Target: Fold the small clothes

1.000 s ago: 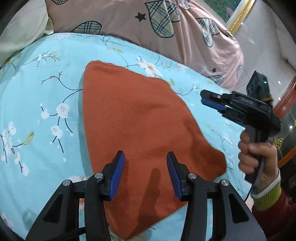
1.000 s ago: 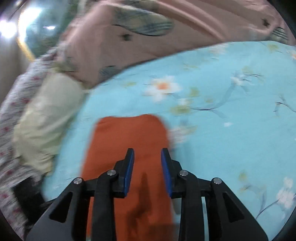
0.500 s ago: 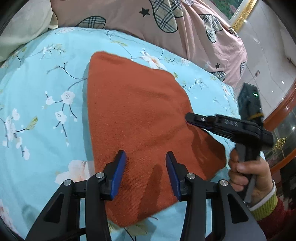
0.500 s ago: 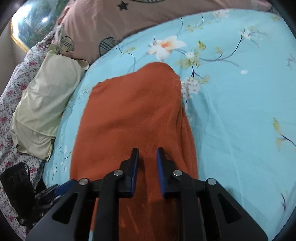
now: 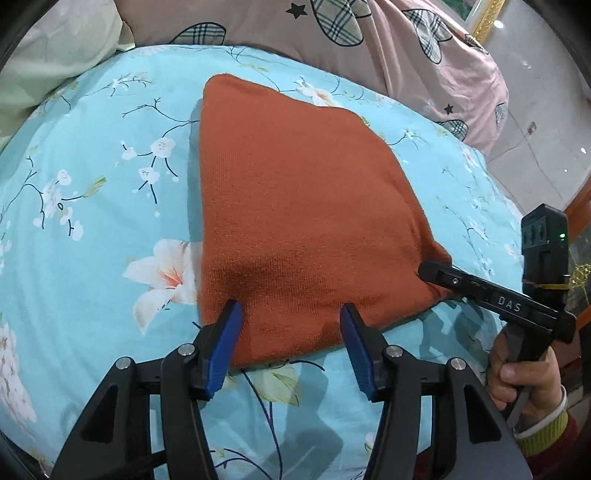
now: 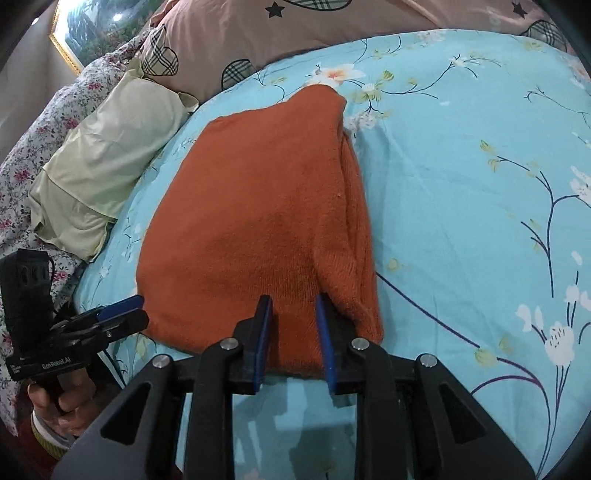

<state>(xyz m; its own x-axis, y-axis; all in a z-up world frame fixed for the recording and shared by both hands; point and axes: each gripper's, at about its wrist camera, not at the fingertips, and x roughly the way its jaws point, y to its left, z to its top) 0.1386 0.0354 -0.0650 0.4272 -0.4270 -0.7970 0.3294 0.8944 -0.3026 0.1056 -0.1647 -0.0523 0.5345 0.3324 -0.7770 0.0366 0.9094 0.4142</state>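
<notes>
One orange garment (image 5: pixel 303 206) lies folded flat on the blue floral sheet (image 5: pixel 96 206), two grippers at its near edge

The left gripper (image 5: pixel 291 325) has just been widening, its jaws spread over the near edge, pads not pressing; the right gripper (image 6: pixel 293 325), jaws narrowly apart and just opening, straddles the hem at the other near corner without pinching it. One cream pillow (image 6: pixel 107 147) and one pink quilt (image 5: pixel 369 48) lie beyond

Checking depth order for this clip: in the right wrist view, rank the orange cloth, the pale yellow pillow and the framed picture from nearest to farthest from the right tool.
1. Orange cloth: directly at the right tool.
2. Pale yellow pillow: farther back, on the left.
3. Framed picture: on the wall, top left.
</notes>
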